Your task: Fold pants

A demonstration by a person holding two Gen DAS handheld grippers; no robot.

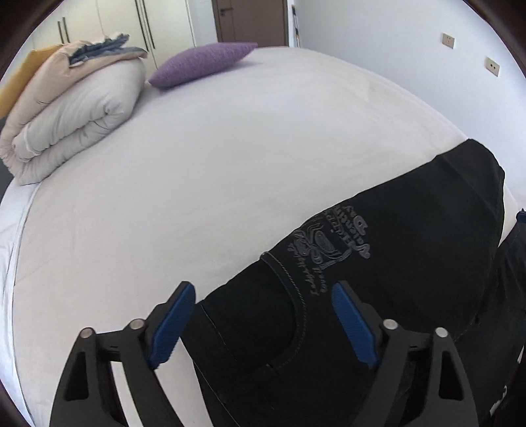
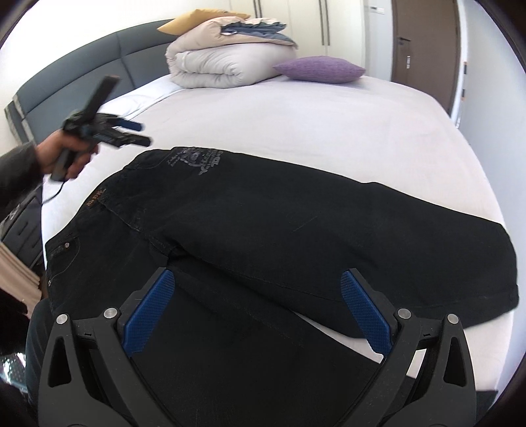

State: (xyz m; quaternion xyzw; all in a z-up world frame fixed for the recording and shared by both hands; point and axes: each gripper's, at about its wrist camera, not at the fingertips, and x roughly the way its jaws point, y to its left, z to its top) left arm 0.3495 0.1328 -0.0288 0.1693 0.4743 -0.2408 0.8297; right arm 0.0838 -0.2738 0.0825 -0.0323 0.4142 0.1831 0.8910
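Two grippers work over one pair of black pants (image 2: 296, 223) spread on one white bed (image 2: 328, 124). Far left of the right gripper (image 2: 258, 282), only its own view shows the grey headboard (image 2: 75, 75) and the person's left hand (image 2: 62, 157) holding the left gripper (image 2: 138, 133) above the sheet, just beyond the waistband, with its jaws apart. Ahead and left sits one rolled duvet (image 2: 213, 62) with one yellow pillow (image 2: 197, 19) behind it, and one purple cushion (image 2: 320, 69) lies just right of them. The right gripper's two blue pads (image 2: 149, 308) are spread wide, hovering over the lower trouser leg with nothing pinched. The pants lie across the near edge of the bed, waist to the left, one leg crossing over the other. In the left wrist view the left gripper (image 1: 263, 295) is likewise spread, its pads (image 1: 172, 325) straddling the pocket seam, holding nothing; this view alone shows two wall sockets (image 1: 448, 40) far to the right. Grey embroidered lettering (image 1: 332, 249) sits just ahead of that gripper, upside down and too tangled to read; an orange stitched mark on the waistband is also illegible
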